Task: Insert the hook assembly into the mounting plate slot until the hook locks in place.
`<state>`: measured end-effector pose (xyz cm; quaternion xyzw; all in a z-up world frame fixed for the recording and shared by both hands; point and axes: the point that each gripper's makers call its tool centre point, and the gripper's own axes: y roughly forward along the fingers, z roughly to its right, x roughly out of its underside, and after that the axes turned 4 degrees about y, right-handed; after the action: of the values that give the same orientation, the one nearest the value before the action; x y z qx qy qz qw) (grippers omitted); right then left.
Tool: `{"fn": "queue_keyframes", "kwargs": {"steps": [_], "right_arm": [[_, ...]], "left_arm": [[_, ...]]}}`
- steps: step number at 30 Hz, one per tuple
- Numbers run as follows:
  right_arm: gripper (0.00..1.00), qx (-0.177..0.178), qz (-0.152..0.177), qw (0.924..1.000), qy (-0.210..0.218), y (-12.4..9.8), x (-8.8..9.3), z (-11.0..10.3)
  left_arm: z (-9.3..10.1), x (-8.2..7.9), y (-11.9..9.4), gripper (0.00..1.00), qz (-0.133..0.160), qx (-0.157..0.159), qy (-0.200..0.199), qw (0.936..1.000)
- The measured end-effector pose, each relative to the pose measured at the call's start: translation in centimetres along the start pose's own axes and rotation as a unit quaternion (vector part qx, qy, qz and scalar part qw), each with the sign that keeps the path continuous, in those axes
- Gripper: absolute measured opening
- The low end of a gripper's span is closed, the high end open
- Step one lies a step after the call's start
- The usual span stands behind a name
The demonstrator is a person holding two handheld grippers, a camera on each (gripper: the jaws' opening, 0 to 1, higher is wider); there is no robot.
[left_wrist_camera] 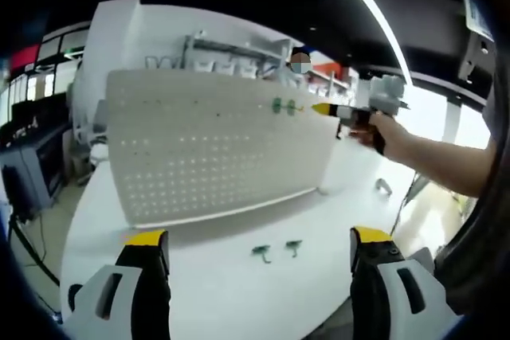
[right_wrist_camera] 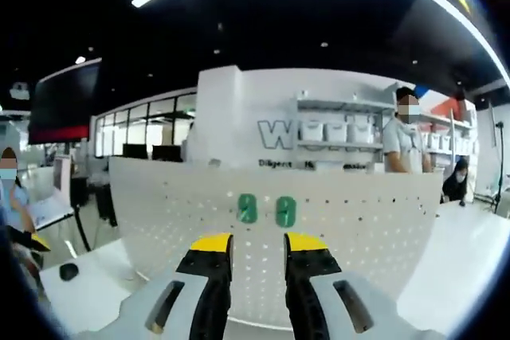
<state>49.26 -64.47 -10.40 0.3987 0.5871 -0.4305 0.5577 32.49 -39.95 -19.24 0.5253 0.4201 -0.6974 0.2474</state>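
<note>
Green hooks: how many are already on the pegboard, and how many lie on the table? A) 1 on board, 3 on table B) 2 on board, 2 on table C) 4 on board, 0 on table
B: two green hooks sit side by side on the pegboard, and two more hooks lie on the white table in front of it.

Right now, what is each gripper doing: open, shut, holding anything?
Left gripper: open, holding nothing, above the white table.
Right gripper: nearly shut, nothing visible between its tips, up at the pegboard.
</note>
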Motion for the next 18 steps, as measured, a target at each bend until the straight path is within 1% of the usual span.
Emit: {"fn": "queue_keyframes", "kwargs": {"steps": [1,2,3,5,6,8,9,12,13,17,18], "right_arm": [[0.24,-0.014,-0.008,0.9998,-0.008,-0.3,0.6,-0.6],[0.24,-0.031,-0.015,0.9994,-0.004,-0.8,1.3,-1.5],[0.24,-0.036,-0.021,0.9991,0.0,-1.1,1.8,-1.9],[0.25,-0.051,-0.047,0.9975,-0.014,-1.8,3.4,-2.8],[0.25,-0.053,-0.06,0.9966,-0.02,-2.2,4.3,-3.1],[0.26,-0.054,-0.061,0.9966,-0.014,-2.7,4.8,-3.4],[0.27,-0.058,-0.072,0.9957,-0.007,-3.1,5.5,-3.8],[0.28,-0.075,-0.091,0.993,-0.003,-4.0,7.0,-4.8],[0.28,-0.082,-0.105,0.991,0.01,-4.5,7.9,-5.2],[0.3,-0.081,-0.123,0.989,0.013,-6.4,10.0,-5.8],[0.3,-0.083,-0.135,0.9874,0.008,-6.9,10.9,-5.8]], "left_arm": [[0.0,0.0,0.0,0.96,-0.001,0.001,0.0,1.0],[0.1,0.1,0.0,0.96,-0.001,0.003,-0.001,1.0],[0.1,0.1,-0.1,0.96,-0.002,0.004,-0.002,1.0],[0.3,0.2,-0.1,0.95,-0.003,0.007,-0.001,1.0],[0.4,0.3,-0.1,0.95,-0.006,0.01,-0.002,0.9999],[0.6,0.4,0.0,0.95,-0.008,0.016,-0.005,0.9998],[0.7,0.5,0.0,0.95,-0.009,0.017,-0.005,0.9998],[1.0,0.6,0.1,0.95,-0.012,0.023,-0.004,0.9997],[1.1,0.7,0.2,0.95,-0.014,0.025,-0.003,0.9996],[1.1,0.9,0.3,0.94,-0.018,0.026,-0.003,0.9995],[1.2,1.0,0.3,0.94,-0.02,0.027,-0.003,0.9994]]}}
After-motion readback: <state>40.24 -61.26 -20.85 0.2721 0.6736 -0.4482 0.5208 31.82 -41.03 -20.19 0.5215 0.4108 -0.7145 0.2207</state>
